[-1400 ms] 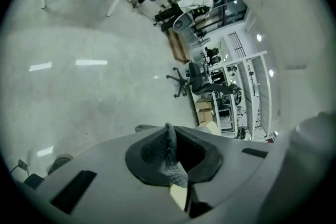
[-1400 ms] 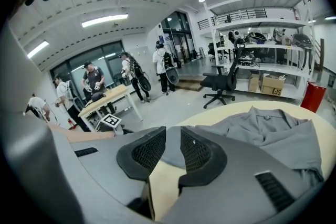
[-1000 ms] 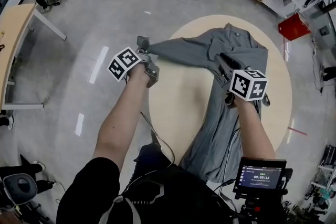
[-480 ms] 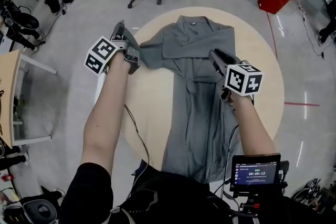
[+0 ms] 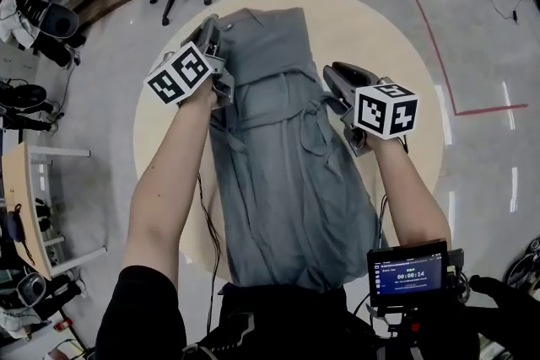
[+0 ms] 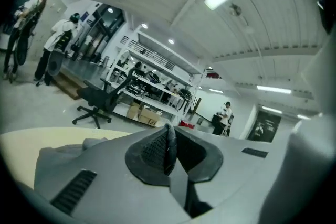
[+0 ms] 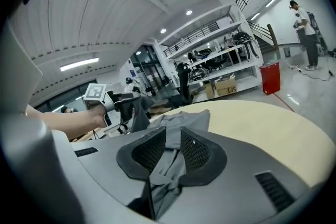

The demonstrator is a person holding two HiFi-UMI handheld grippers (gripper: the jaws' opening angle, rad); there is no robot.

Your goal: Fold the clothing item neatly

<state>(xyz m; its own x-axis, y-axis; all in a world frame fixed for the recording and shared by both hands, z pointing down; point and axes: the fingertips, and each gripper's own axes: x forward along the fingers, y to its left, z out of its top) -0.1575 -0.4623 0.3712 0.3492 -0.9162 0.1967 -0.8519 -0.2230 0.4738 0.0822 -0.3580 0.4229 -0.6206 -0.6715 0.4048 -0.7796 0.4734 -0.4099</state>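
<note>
Fingers of left gripper and right gripper pinch the shirt; its sleeve, earlier stretched past the table's left edge, now lies drawn in.

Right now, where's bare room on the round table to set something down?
Widest bare patch: table top between the grey garment and the right rim, beyond the right tongs. A narrower strip lies between garment and left rim, under the left forearm. Crowded: the middle, where the garment runs far side to near and the left tongs grip it too.
</note>
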